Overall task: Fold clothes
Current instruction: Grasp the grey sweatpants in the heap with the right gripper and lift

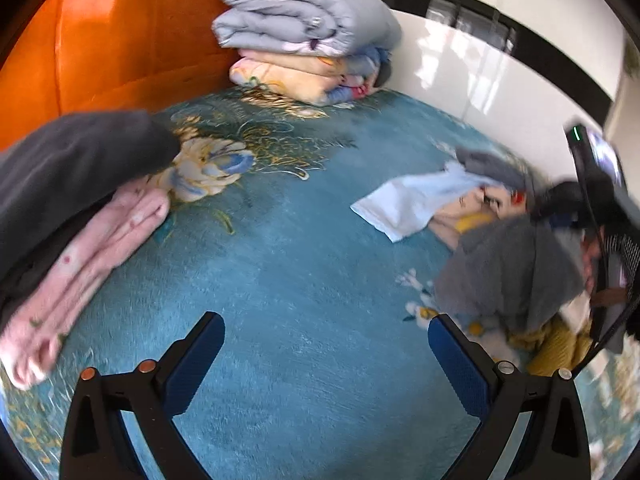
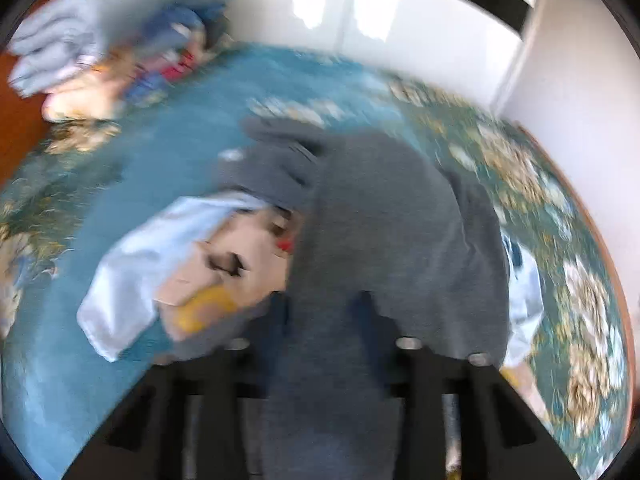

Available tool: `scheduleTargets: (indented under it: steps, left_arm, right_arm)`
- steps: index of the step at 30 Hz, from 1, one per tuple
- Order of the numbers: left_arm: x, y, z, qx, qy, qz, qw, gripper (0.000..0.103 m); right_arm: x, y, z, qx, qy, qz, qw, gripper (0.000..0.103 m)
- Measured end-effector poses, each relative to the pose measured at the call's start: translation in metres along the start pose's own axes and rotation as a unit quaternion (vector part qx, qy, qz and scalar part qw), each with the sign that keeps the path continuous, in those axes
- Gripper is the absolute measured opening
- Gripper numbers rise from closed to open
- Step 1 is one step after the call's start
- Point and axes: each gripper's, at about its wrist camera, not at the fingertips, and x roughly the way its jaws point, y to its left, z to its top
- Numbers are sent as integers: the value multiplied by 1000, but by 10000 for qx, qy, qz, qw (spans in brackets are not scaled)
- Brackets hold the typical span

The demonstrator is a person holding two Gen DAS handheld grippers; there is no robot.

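My left gripper (image 1: 326, 338) stands open over bare teal bedspread (image 1: 304, 264), nothing between its blue-padded fingers. My right gripper (image 2: 326, 308) is shut on a grey fleece garment (image 2: 384, 216), which drapes over its fingers and hides the tips. That grey garment (image 1: 508, 268) hangs at the right in the left wrist view, with the right gripper's body (image 1: 600, 208) beside it. Under it lies a heap of unfolded clothes: a pale blue piece (image 2: 160, 248), a beige printed piece (image 2: 240, 256) and something yellow (image 2: 204, 308). A folded pile, dark grey over pink (image 1: 80, 240), sits at the left.
Folded quilts (image 1: 304, 40) are stacked at the head of the bed against an orange headboard (image 1: 112, 40). A white wall (image 1: 480, 76) runs along the bed's far side. A mustard knit item (image 1: 556, 344) lies near the right edge.
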Motion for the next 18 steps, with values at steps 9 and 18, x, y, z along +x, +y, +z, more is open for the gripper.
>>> scheduleTargets:
  steps: [9,18]
  left_arm:
    - [-15,1,-1,-203,15,-306,9993,103]
    - [-36,1,-5,-285,1,-445,9986,103]
  right_arm:
    - [-91,-73,10,38,-894,47,9960,7]
    - [-241,-124,0,41,-2304,950,9684,7]
